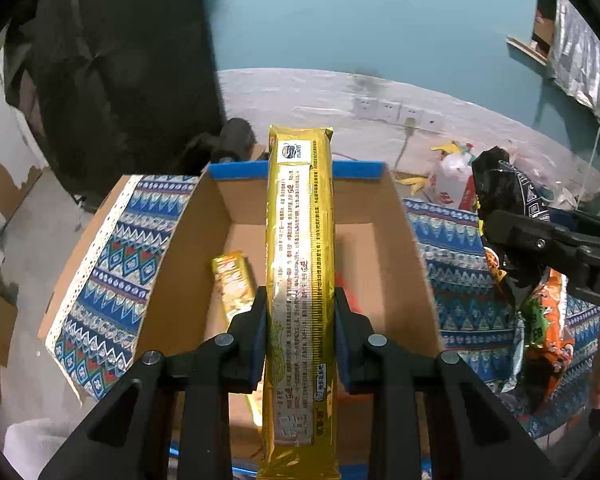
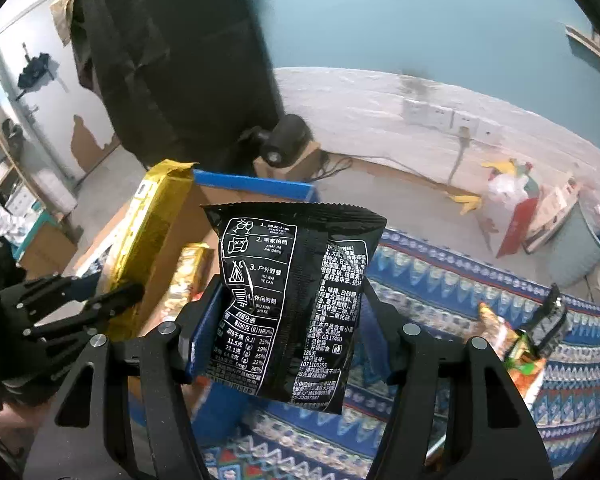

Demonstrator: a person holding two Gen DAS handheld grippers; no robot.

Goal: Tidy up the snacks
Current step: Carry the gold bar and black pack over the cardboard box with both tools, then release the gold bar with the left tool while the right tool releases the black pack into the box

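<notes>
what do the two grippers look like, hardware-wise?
Both are matte black plastic linkages with ribbed, cut-out arms and round silver pivot pins. The left gripper and right gripper have blue pads on the inner finger faces. The right one's body shows white lettering, cut off. No cables or sleeves visible.

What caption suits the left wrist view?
Left hand-held gripper holds a gold snack pack above the open cardboard box.

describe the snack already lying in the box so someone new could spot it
Find the open cardboard box with the blue rim on the patterned cloth. On its floor, left of the long gold packet held in the left gripper, lies a small yellow packet: shorter, paler, and lying loose.
</notes>
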